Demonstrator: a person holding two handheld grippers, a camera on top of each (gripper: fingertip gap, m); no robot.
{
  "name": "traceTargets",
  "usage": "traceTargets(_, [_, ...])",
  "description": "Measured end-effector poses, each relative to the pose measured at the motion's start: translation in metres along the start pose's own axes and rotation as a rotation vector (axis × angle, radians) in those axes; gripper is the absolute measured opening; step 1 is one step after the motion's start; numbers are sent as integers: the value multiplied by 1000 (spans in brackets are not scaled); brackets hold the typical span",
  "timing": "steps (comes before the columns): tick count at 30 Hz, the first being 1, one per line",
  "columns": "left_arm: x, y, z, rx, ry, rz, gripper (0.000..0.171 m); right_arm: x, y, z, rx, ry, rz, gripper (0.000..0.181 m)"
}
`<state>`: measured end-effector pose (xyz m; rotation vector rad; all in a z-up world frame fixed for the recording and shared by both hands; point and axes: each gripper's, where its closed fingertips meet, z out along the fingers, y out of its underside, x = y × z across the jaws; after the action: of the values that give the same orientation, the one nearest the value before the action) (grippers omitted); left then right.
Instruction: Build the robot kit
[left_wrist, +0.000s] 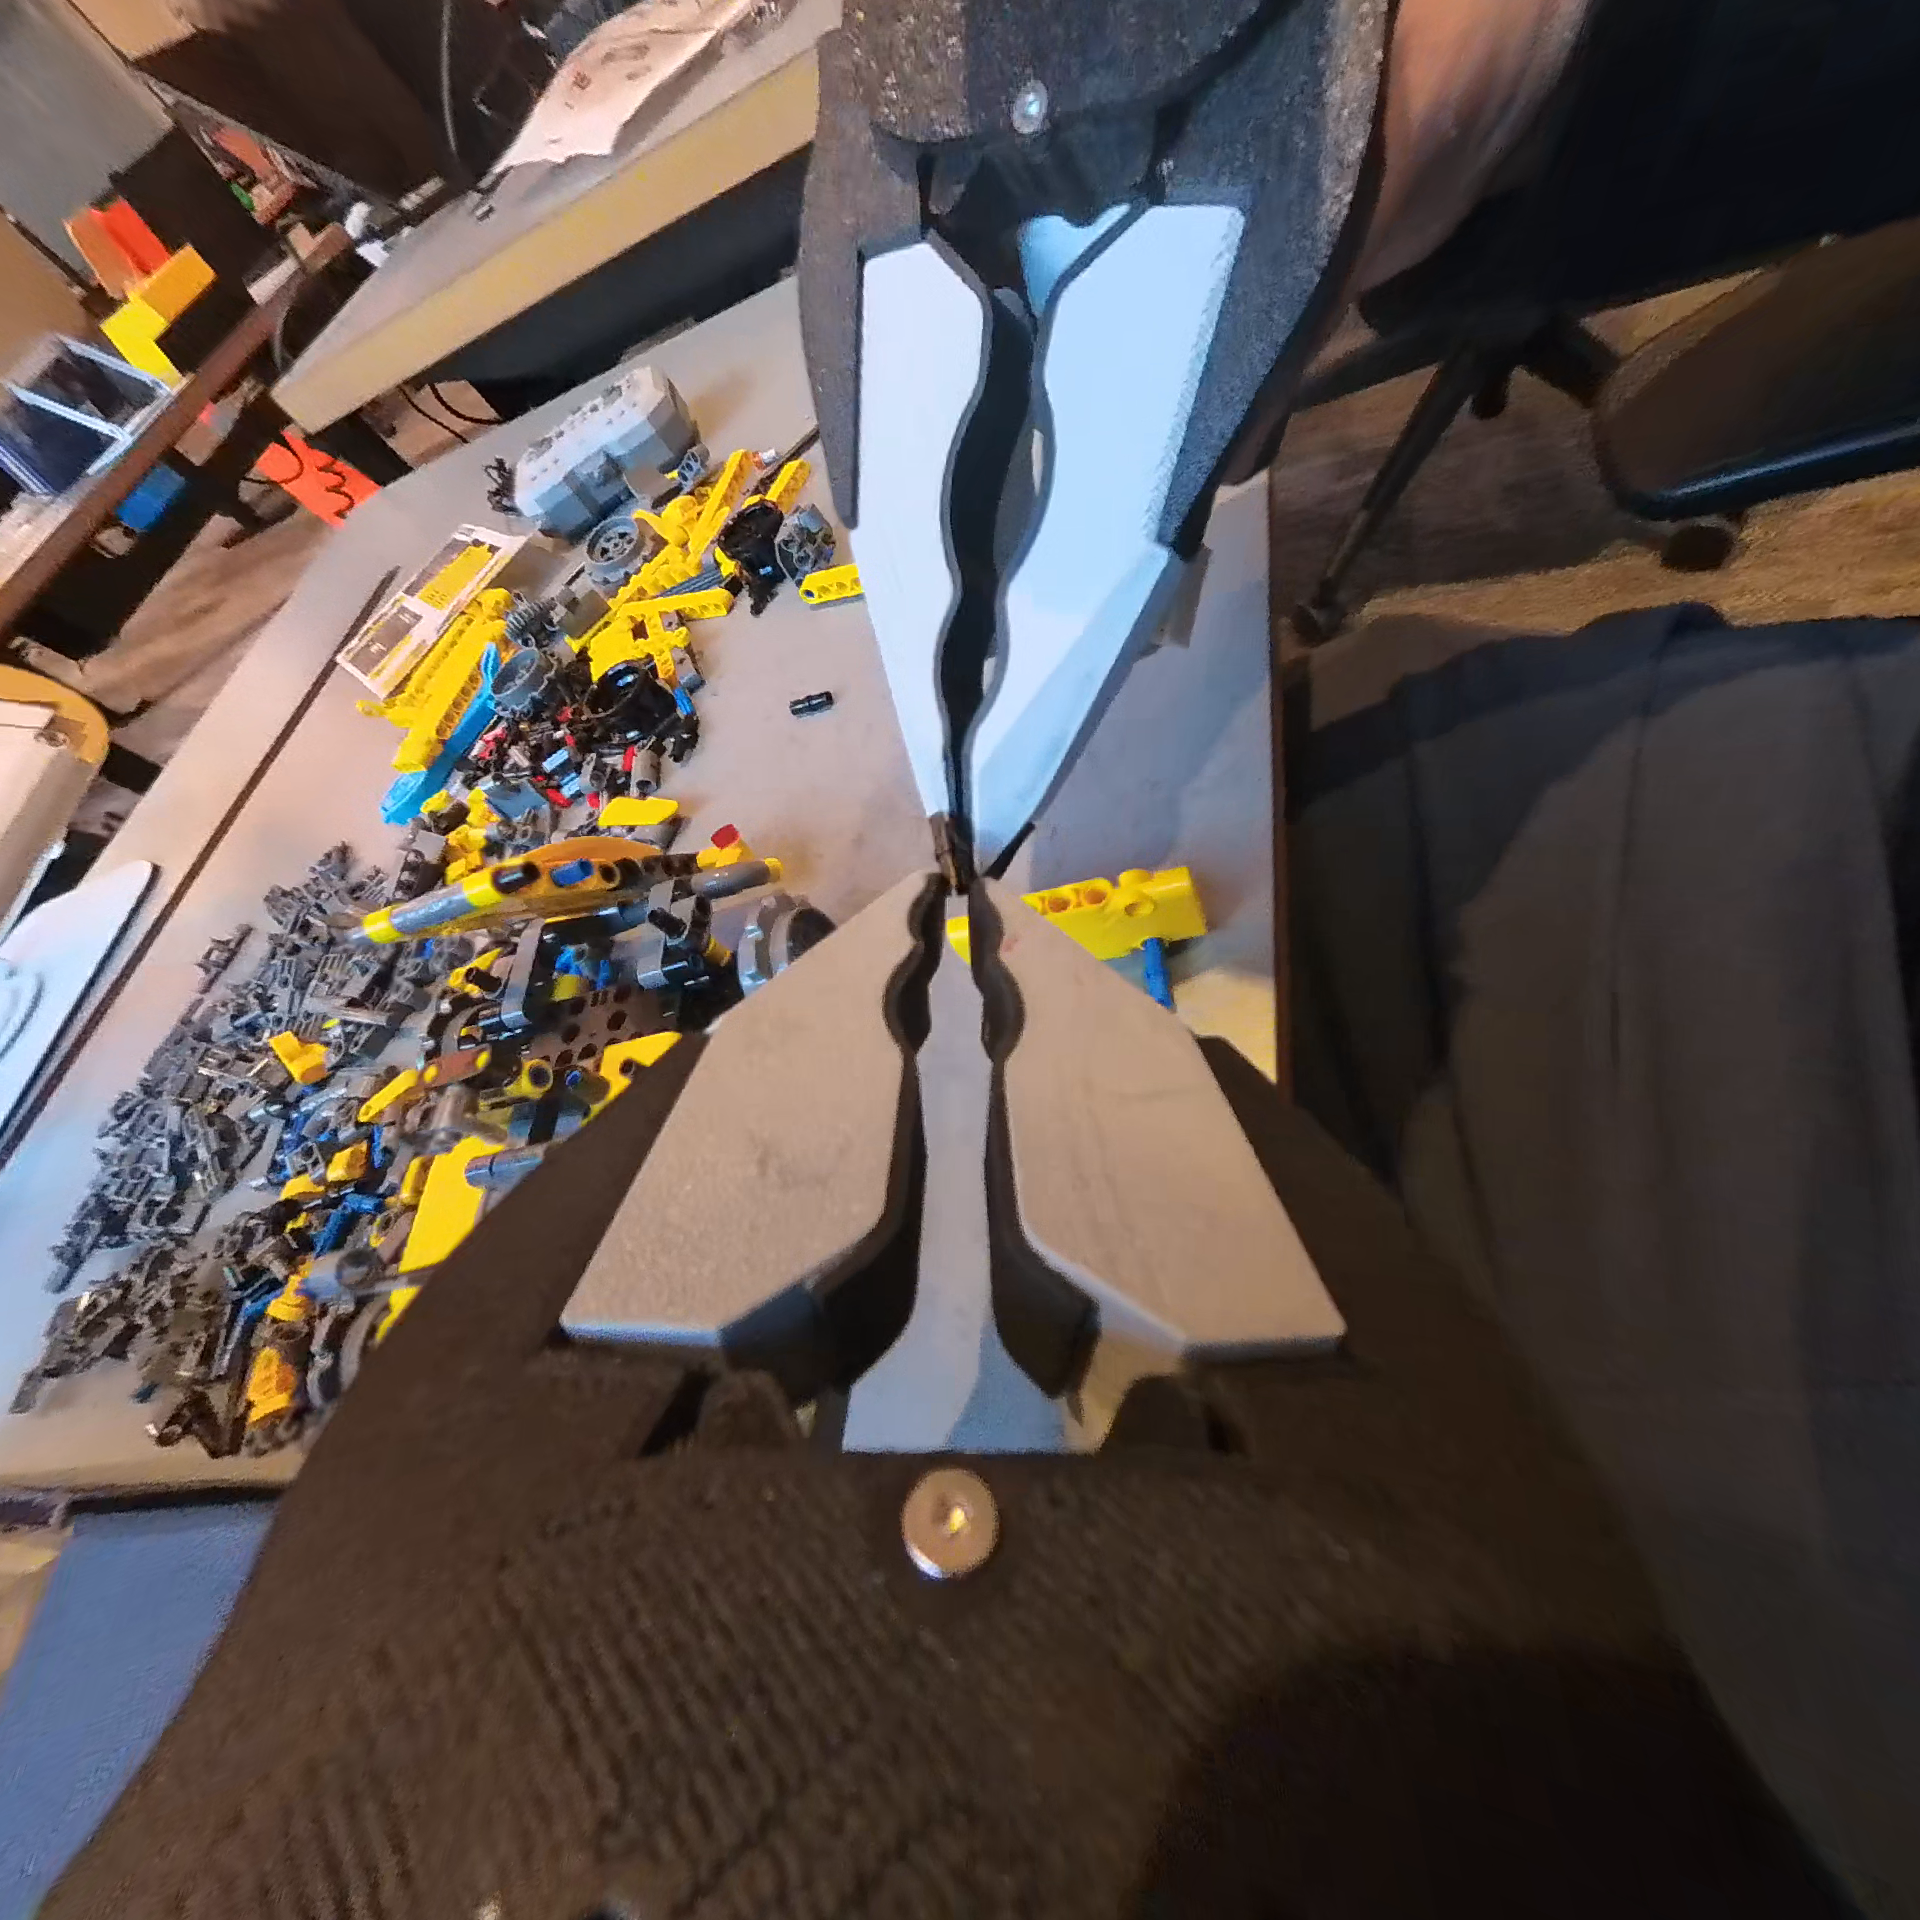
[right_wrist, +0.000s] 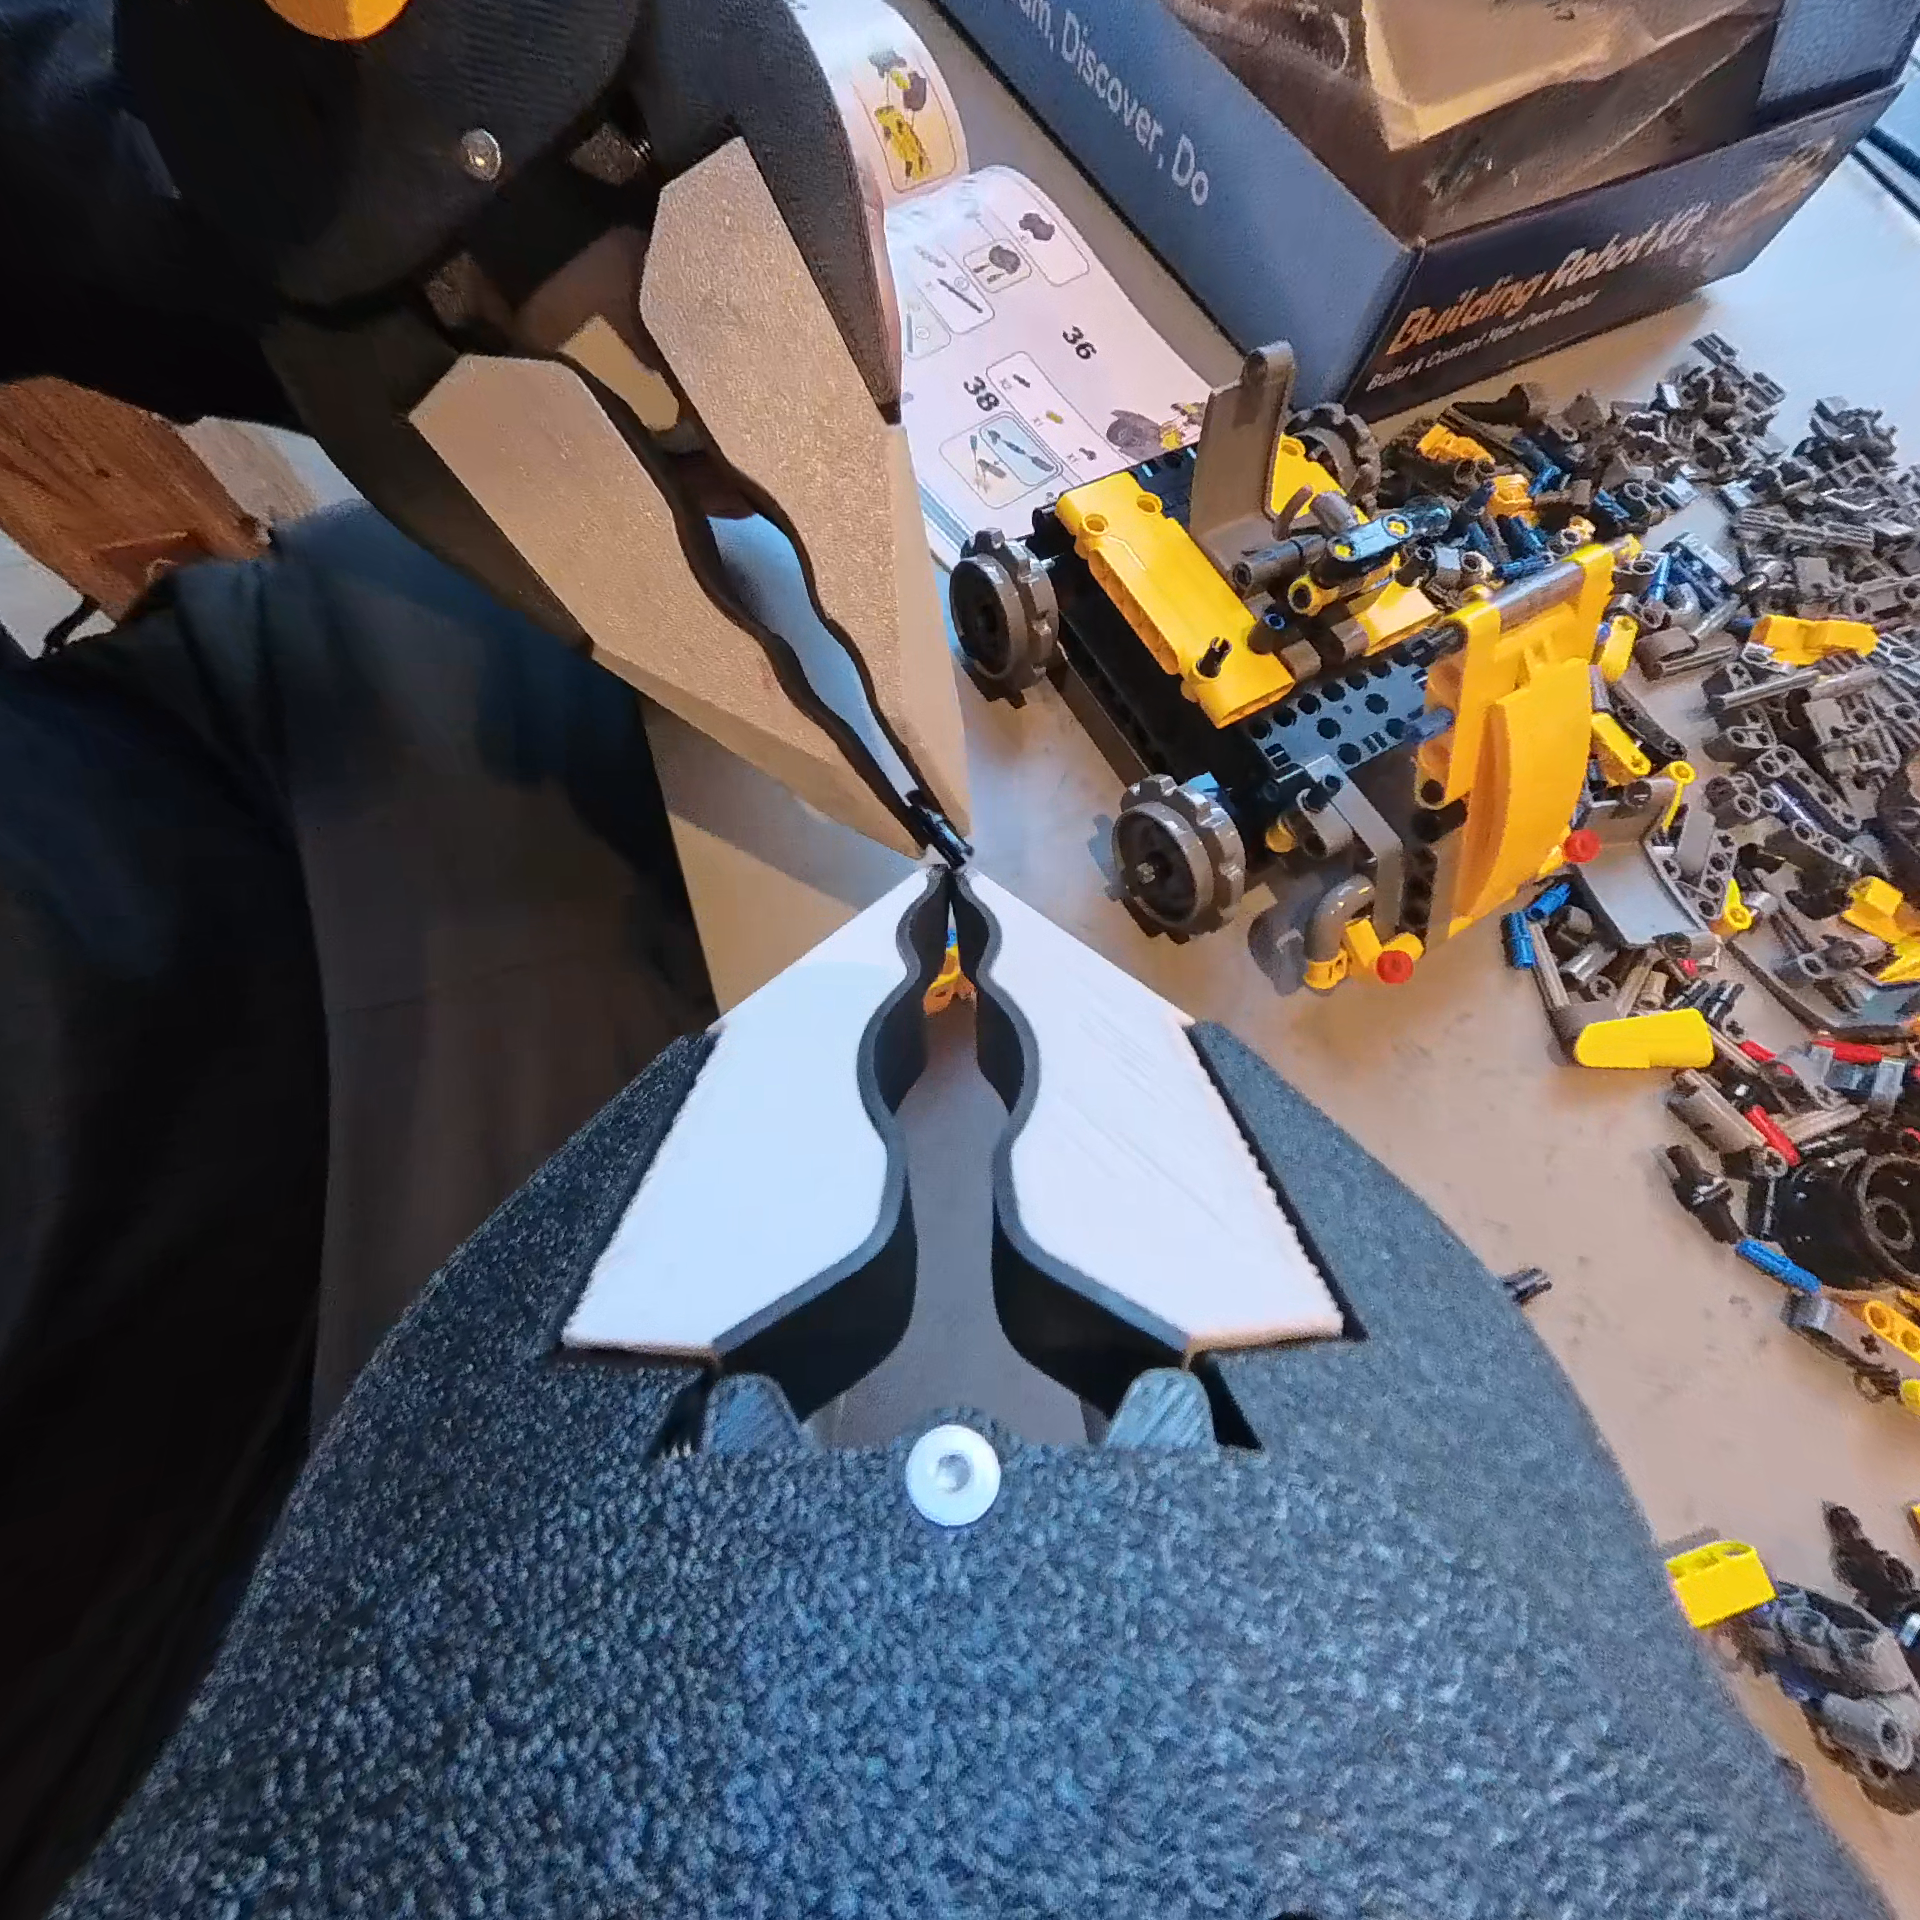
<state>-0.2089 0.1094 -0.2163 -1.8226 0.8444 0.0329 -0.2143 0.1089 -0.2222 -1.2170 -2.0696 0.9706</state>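
left gripper (left_wrist: 958, 883): fingers closed, tips meeting right's | right gripper (right_wrist: 948, 878): fingers closed, tip-to-tip

A tiny black peg (left_wrist: 948, 854), seemingly pinched between both claws' closed tips.

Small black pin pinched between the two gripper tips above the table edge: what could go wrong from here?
1. The small black pin is held only at the very tips of the left gripper and right gripper, so it may slip or flick away.
2. It sits near the table edge, over the person's lap, so a dropped pin could fall off the table.
3. If it lands among the loose parts pile, it could be hard to find.
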Motion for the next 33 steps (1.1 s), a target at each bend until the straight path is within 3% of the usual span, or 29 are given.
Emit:
traceTargets(10, [-8, 2, -3, 15, -7, -43, 3, 11, 1, 0, -13, 9, 58, 3])
traceTargets(18, [-12, -4, -9, 36, -61, 55, 2, 5, -19, -16, 159, -189, 313, 15])
traceTargets(27, [-9, -11, -11, 34, -114, 183, 2, -4, -27, -12, 184, -247, 328, 16])
traceTargets(33, [-7, -10, -9, 31, -117, 192, 2, -4, -26, -13, 179, -234, 315, 6])
